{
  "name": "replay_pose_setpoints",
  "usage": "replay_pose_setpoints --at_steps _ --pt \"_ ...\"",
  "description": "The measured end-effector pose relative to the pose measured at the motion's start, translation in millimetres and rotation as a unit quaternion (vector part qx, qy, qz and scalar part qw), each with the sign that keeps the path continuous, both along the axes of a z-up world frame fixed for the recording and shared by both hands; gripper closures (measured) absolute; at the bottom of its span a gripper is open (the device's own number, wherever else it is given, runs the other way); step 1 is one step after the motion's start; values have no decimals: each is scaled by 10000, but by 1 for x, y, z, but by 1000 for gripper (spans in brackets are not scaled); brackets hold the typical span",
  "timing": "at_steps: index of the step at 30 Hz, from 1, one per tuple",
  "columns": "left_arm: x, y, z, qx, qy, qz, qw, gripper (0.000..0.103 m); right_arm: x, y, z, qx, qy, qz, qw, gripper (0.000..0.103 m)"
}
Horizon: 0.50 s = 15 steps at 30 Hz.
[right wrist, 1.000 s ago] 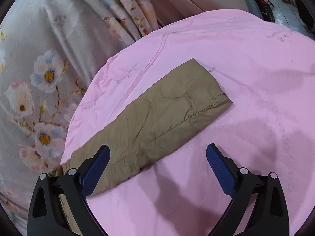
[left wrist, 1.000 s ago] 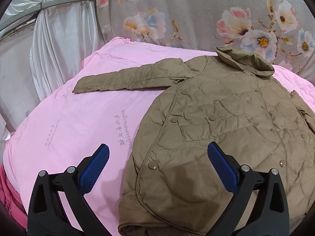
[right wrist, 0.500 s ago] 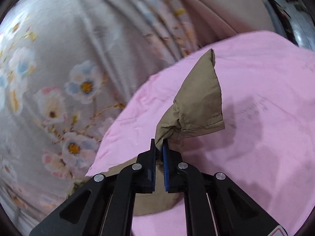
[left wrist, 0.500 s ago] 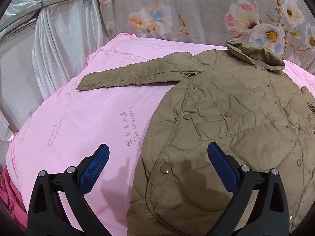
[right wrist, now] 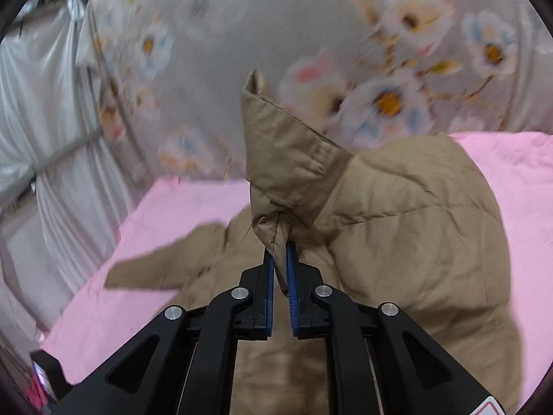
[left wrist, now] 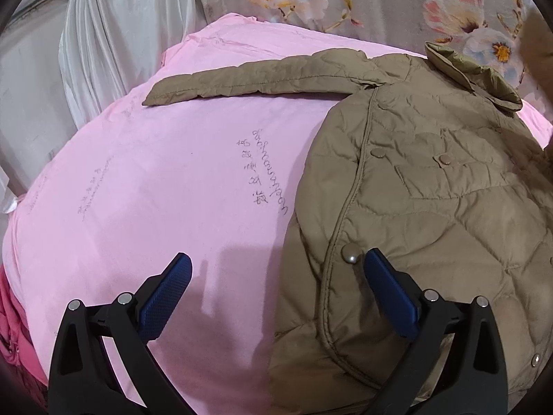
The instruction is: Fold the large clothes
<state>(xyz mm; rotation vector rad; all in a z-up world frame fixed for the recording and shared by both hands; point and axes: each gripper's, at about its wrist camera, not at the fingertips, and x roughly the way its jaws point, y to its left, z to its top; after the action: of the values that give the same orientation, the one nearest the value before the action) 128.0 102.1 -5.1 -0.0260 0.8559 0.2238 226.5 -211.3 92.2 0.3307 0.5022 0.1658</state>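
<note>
a: since a second ago the right sleeve (right wrist: 397,214) is no longer lying flat on the pink sheet (left wrist: 155,190); it is hanging lifted over the jacket's body, in front of the floral curtain (right wrist: 276,34).

b: and the jacket (left wrist: 432,207) itself?

a: it is lying spread on the pink sheet, collar toward the curtain, with its left sleeve (left wrist: 259,76) stretching out flat across the sheet.

b: what is the right gripper (right wrist: 280,266) doing?

a: it is pinching the cuff of the right sleeve, and the jaws are easing open a little with the fabric between the blue pads.

b: and the left gripper (left wrist: 276,294)?

a: its fingers are standing wide apart, clamped on nothing, straddling the jacket's front edge near a snap button (left wrist: 349,253).
</note>
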Motion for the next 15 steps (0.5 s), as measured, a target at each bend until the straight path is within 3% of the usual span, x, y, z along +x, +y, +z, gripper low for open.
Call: replay_pose_setpoints --at_steps 1,3,6,10,15 --pt "0 1 1 -48 0 -21 10000 5 1 16 -10 -90 116 85 9999 85" --pt "1 2 5 -107 -14 -66 9999 5 5 41 -29 -193 323 252 9990 59" --pt "2 4 19 -409 -184 -249 9987 5 -9 55 -38 -167 308 423 9985 49" --pt "18 -2 41 -1048 -380 -468 9927 5 -29 40 -35 -44 144 174 9997 41" --pt "72 -29 50 -2213 -142 -759 9722 5 -41 -27 -46 291 414 -755 9959 41"
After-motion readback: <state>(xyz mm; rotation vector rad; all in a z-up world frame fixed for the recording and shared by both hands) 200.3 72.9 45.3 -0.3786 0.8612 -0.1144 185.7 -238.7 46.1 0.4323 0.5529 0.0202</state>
